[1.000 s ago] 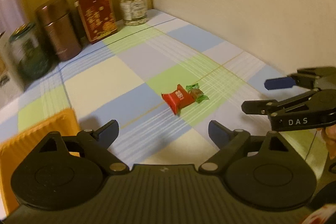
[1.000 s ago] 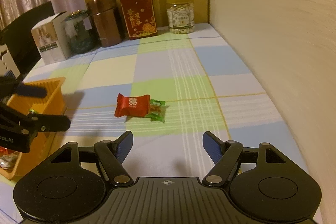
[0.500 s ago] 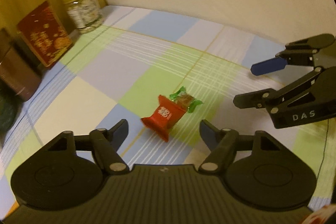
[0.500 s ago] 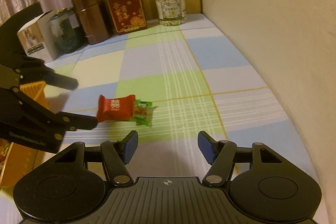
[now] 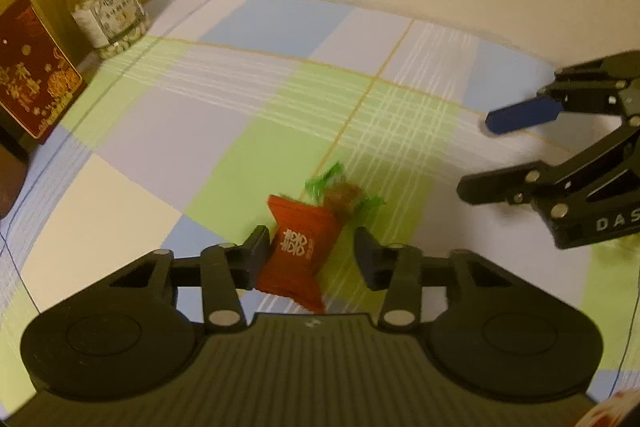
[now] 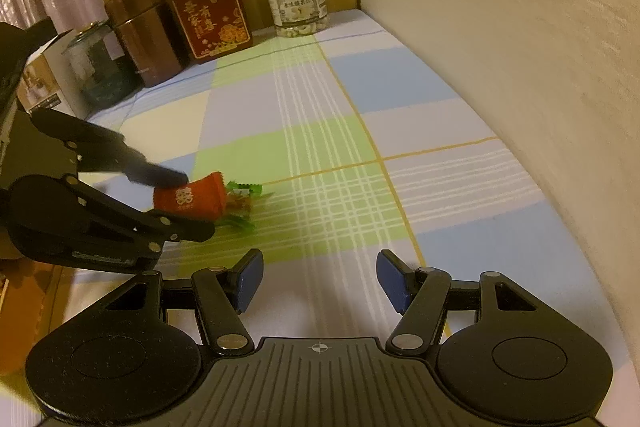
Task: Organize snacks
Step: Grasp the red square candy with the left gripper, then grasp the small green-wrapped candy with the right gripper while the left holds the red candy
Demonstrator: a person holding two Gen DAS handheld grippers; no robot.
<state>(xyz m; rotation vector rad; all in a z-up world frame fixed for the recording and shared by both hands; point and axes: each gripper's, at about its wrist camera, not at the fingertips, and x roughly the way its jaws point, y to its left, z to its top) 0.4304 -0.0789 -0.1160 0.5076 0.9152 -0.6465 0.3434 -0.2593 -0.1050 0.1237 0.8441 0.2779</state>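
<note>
Brown canister [image 6: 141, 31]: stands at the far left of the back row, upright, well apart from the work
Red gift box [image 6: 208, 15]: stands just right of the canister, against the wooden panel
Nut jar [image 6: 295, 1]: clear jar with a gold lid, in the back corner by the wall
Tablecloth [image 5: 168, 131]: checked blue, green and cream; the snacks lie on it
Left gripper [image 5: 311, 250]: fingers spread around the red packet, not yet clamped; the left pad looks to touch its edge, the right pad stands just beside it
Red snack packet [image 5: 299, 247]: lies on the cloth between the left fingers, white double-happiness mark facing up
Green-wrapped candy [image 5: 345, 191]: touches the far end of the red packet, beyond the fingertips
Right gripper [image 6: 319, 279]: fingers wide apart, holding nothing, hovering near to the right of the snacks
Step in hand: closing in on the red packet for a pick
Next move calls for: squeezing squarely on the packet's middle, leaving the candy behind, then lifting
</note>
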